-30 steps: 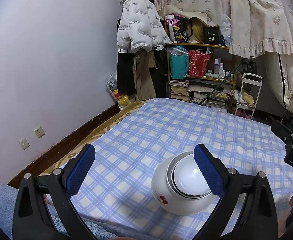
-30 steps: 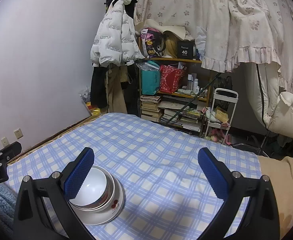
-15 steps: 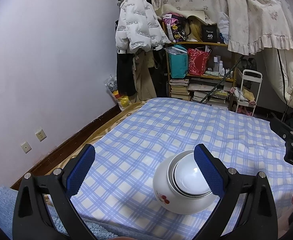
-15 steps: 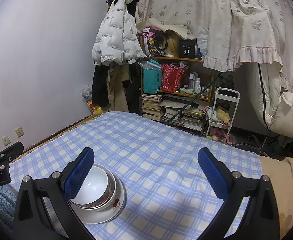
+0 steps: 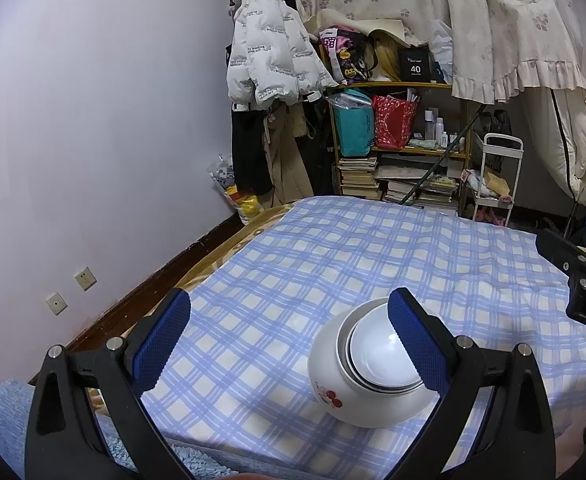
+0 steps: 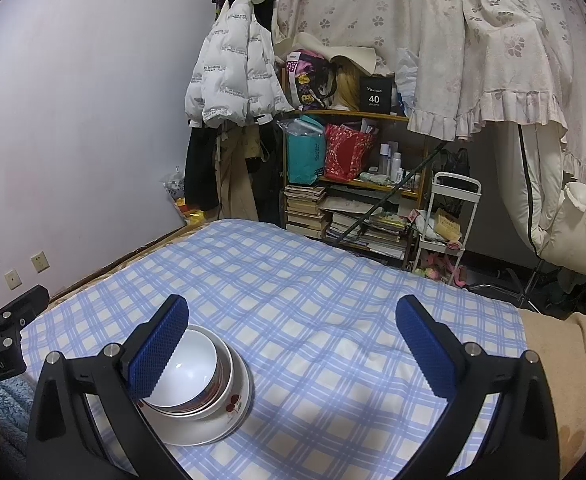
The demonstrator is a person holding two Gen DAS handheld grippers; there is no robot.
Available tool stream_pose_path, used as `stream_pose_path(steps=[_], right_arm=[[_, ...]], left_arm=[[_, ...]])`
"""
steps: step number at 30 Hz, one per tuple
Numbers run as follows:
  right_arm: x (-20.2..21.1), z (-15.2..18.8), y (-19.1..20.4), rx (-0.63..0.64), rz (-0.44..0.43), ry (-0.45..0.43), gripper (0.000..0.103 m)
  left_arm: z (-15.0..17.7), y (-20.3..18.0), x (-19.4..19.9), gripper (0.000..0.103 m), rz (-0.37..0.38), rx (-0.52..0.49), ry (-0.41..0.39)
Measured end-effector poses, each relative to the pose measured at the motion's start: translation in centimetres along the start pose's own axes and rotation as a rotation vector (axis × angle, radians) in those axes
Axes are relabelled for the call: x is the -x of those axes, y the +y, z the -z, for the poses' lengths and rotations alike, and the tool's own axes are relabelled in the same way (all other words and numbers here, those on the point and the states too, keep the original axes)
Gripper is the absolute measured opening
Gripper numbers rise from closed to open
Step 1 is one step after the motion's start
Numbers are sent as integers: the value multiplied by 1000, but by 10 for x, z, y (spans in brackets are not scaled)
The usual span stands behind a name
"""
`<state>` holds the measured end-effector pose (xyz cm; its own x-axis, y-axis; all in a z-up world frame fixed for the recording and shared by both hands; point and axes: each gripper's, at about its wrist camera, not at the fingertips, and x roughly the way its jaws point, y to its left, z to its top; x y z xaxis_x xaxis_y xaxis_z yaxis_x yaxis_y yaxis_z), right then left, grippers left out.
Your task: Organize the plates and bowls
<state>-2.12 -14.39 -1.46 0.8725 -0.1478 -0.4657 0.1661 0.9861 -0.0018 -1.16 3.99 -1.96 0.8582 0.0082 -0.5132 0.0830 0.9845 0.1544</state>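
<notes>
A stack of nested white bowls (image 5: pixel 367 376) with a red cherry print sits on the blue checked cloth (image 5: pixel 333 264), near its front edge. In the left wrist view my left gripper (image 5: pixel 289 340) is open, and the stack lies behind its right finger. In the right wrist view the same stack of bowls (image 6: pixel 201 384) rests on a white plate with a cherry print, behind the left finger of my right gripper (image 6: pixel 293 344), which is open. Neither gripper holds anything.
A wooden shelf (image 6: pixel 349 184) crammed with books and bags stands beyond the cloth's far edge, beside a hanging white jacket (image 6: pixel 233 76) and a white trolley (image 6: pixel 449 224). A blue fluffy mat (image 5: pixel 5 420) lies at the near left. A purple wall (image 5: pixel 93 120) runs along the left.
Both views have drifted slightly; the bowls have not moved on the cloth, and both grippers stay open.
</notes>
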Motion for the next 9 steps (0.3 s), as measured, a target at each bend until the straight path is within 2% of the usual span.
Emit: stream_pose_path(steps=[9], right_arm=[[1, 7, 3, 1, -9, 2, 103]], left_arm=[[-1, -2, -1, 98, -4, -10, 2]])
